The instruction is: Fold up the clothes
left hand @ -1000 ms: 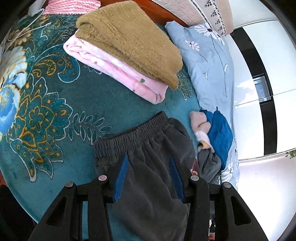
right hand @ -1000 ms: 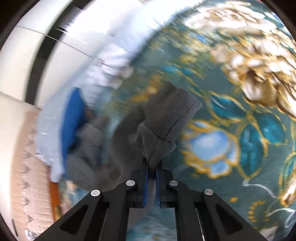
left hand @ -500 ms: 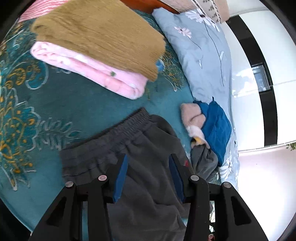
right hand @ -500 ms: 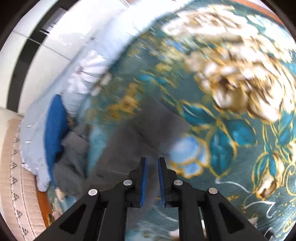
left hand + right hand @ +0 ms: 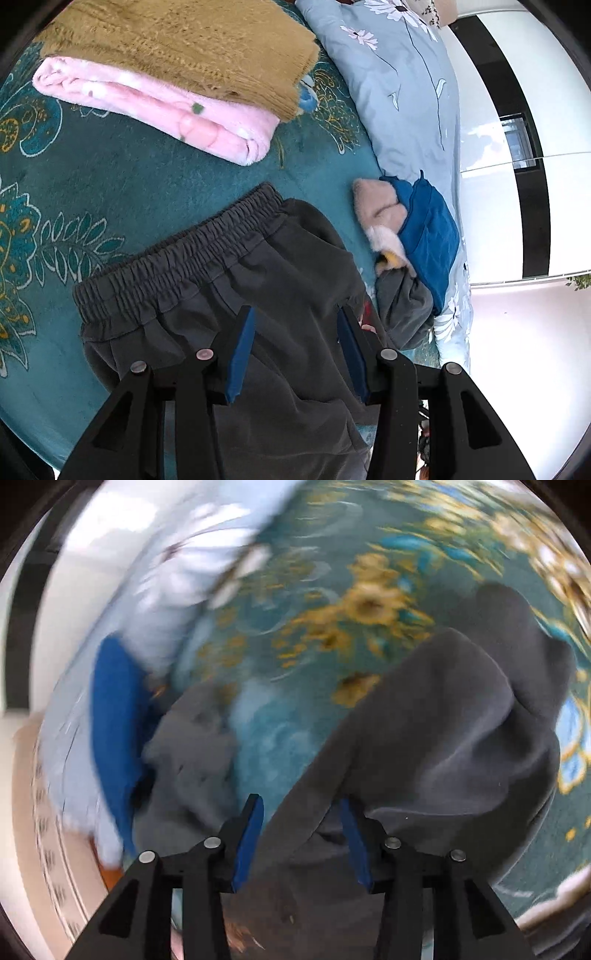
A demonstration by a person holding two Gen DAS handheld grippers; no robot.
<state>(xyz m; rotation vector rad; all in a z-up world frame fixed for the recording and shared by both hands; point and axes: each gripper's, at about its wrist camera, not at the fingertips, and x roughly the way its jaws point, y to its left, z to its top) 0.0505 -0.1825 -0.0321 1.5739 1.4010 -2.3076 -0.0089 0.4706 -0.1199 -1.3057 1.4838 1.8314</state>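
Dark grey trousers (image 5: 258, 295) with an elastic waistband (image 5: 177, 254) lie on the teal flowered bedspread (image 5: 110, 184). Above their upper part hovers my left gripper (image 5: 295, 332), open, with the cloth showing between its blue pads. In the blurred right wrist view, a leg of the grey trousers (image 5: 443, 720) lies folded over itself on the bedspread (image 5: 314, 609). My right gripper (image 5: 303, 823) stands open just over the near edge of that leg, with nothing clamped.
A folded mustard knit (image 5: 184, 48) rests on a folded pink blanket (image 5: 159, 110) at the back. Right of the trousers lie a heap of beige, blue (image 5: 424, 229) and grey garments and a pale blue flowered quilt (image 5: 399, 81). White wardrobe doors (image 5: 517, 221) stand beyond.
My right gripper was shut on the trouser leg, then opened and let it go; the leg now lies on the bedspread. The left gripper stayed open and shifted towards the waistband.
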